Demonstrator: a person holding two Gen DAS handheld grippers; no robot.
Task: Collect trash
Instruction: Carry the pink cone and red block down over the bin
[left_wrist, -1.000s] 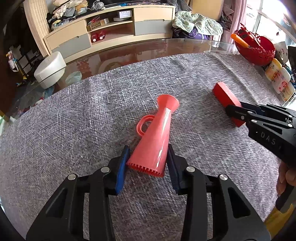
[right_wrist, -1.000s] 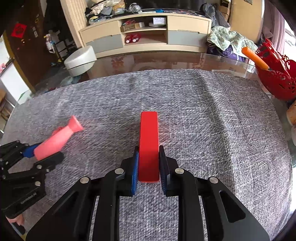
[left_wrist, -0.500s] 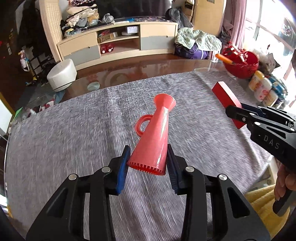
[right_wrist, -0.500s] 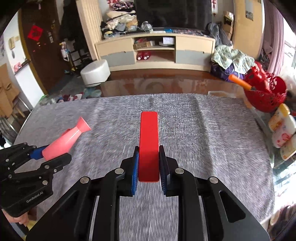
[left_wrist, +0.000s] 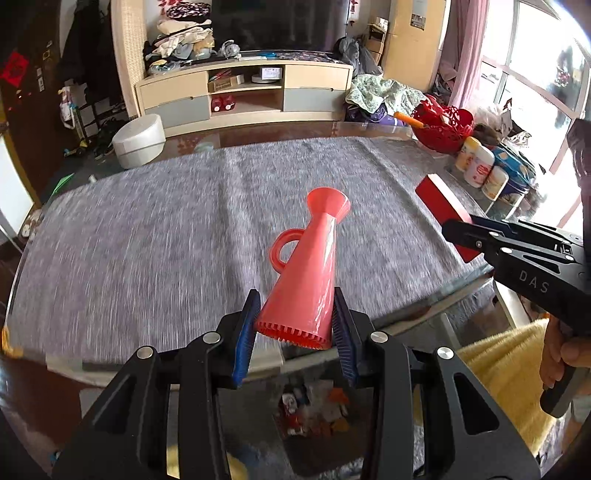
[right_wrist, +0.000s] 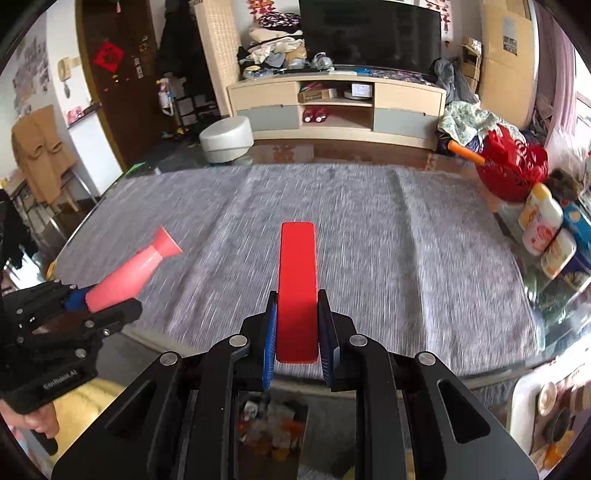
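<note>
The left gripper (left_wrist: 295, 332) is clamped on the wide toothed end of a pink plastic horn (left_wrist: 306, 273), both blue pads pressed against its flanks; the horn juts forward and up from the jaws, its flared mouth and side loop handle clear of any surface. The right gripper (right_wrist: 297, 336) is closed on the near end of a flat red block (right_wrist: 297, 280), which stands on edge between the pads and projects straight ahead. Both held items are in the air, above the near rim of the table (right_wrist: 498, 369). Seen from the left wrist, the right gripper (left_wrist: 461, 236) enters from the right with the red block (left_wrist: 441, 206) at its tip, well apart from the horn; a hand (left_wrist: 565, 354) grips its handle. Seen from the right wrist, the left gripper (right_wrist: 99, 306) comes in at the lower left with the horn (right_wrist: 129, 273) angled up and to the right. The grey woven cloth (left_wrist: 147, 240) covers most of the tabletop and lies bare across its middle, giving open room ahead of both grippers. Its near edge runs just beyond the fingertips, with the glass rim showing past it. Below that rim, directly under both grippers, a bin of mixed litter (right_wrist: 273, 428) is visible. Clutter is confined to the right end of the table: a red openwork basket (right_wrist: 513, 170) and bottles (right_wrist: 543, 221). A yellow cushion (left_wrist: 506, 373) sits beneath the near right corner.
</note>
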